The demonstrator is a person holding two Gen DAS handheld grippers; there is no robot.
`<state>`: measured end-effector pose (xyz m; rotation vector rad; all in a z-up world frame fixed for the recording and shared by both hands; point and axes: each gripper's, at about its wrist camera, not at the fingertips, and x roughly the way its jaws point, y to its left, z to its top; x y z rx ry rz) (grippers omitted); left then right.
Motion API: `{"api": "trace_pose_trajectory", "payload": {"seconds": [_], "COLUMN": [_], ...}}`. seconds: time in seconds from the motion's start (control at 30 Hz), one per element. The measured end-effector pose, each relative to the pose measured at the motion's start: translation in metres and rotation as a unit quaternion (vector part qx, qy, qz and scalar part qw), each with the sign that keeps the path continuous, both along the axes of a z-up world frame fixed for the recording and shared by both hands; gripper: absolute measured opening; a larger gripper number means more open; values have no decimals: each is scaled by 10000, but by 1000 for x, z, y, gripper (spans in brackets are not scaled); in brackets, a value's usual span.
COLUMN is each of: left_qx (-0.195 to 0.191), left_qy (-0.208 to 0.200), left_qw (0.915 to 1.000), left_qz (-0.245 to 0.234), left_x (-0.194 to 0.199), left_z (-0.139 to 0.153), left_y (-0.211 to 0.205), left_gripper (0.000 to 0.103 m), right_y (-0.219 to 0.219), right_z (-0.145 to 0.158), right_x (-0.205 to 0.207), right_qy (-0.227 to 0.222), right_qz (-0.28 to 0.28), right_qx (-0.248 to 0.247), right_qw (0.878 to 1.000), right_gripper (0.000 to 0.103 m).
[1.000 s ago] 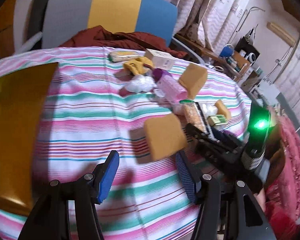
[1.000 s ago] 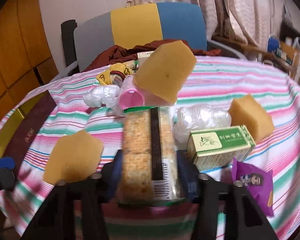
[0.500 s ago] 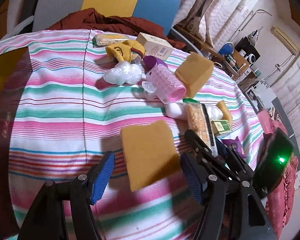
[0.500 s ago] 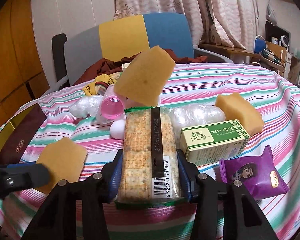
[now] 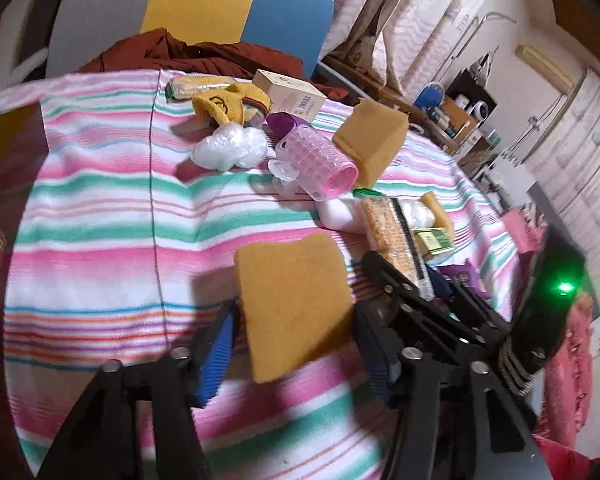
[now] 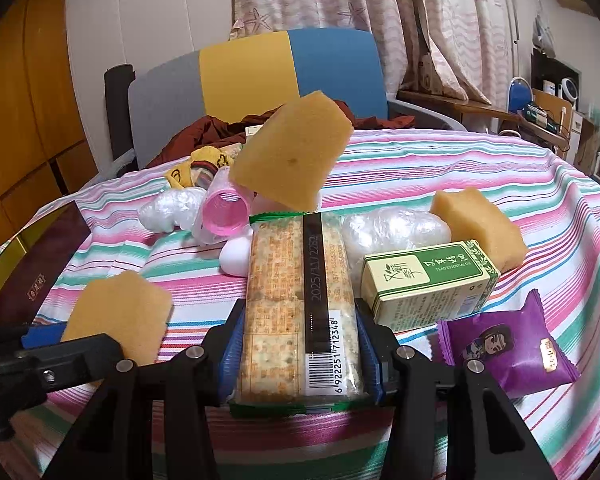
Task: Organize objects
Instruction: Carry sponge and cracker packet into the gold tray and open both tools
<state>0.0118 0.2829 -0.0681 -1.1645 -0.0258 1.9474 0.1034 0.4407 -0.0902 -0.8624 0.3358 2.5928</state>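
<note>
Sponge [image 5: 292,304]: light, soft, squashy; take by flat faces.
Left gripper [image 5: 296,344]: jaws closing around sponge.
Right gripper [image 6: 300,344]: jaws clamped on cracker pack [image 6: 300,300], brittle.

A flat tan sponge [image 5: 294,310] lies tilted at the left view's six o'clock, between blue pads. A long cracker pack [image 6: 302,308], barcode nearest, lies flat at the right view's six o'clock. A green box [image 6: 428,282] sits at its three o'clock, a purple packet [image 6: 506,350] at four.
</note>
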Motion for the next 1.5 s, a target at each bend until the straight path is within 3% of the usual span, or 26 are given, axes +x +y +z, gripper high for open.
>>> {"api": "trace_pose_trajectory", "payload": {"seconds": [0.23, 0.43, 0.8, 1.03, 1.2, 1.5], "left_qx": [-81, 65, 273, 217, -3, -546], "left_qy": [379, 367, 567, 715, 1021, 763], "left_qw": [9992, 9993, 9971, 9938, 9864, 9700], "left_qz": [4, 85, 431, 821, 1286, 2245], "left_x": [14, 19, 26, 14, -1, -50], "left_z": [6, 14, 39, 57, 67, 55], "left_y": [-13, -35, -97, -148, -191, -254], "left_gripper": [52, 52, 52, 52, 52, 52], "right_y": [-3, -10, -56, -113, -160, -236], "right_z": [0, 5, 27, 54, 75, 82], "right_x": [-2, -3, 0, -7, -21, -64], "right_qy": [-76, -316, -256, 0, 148, -2], "right_qz": [-13, -33, 623, 1242, 1840, 2676], "right_qx": [89, 146, -558, -648, -733, -796], "right_qw": [9999, 9994, 9962, 9901, 9801, 9602], "right_gripper": [51, 50, 50, 50, 50, 50]}}
